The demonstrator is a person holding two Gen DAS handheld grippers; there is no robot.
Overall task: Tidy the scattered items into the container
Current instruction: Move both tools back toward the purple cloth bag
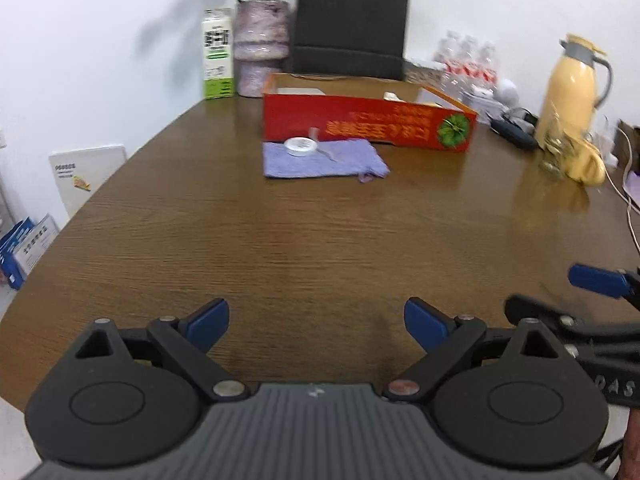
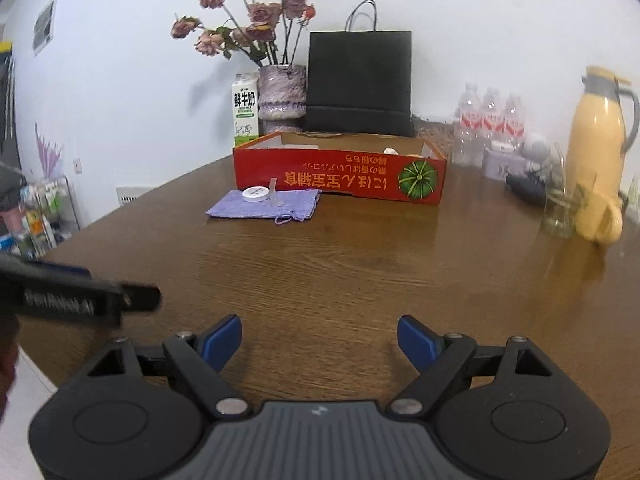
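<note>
The flat lilac cloth pouch (image 1: 320, 159), bearing a small round white tin (image 1: 301, 146), lies far ahead against the red cardboard box (image 1: 370, 122), long axis left-right, slightly nearer the left gripper (image 1: 316, 322); both grippers' jaws, including the right gripper (image 2: 319, 342), gape empty over the brown wooden bench (image 1: 280, 248).

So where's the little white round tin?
In both wrist views the white round tin lies on the purple cloth, toward its far edge, just in front of the red box's left end.
</note>
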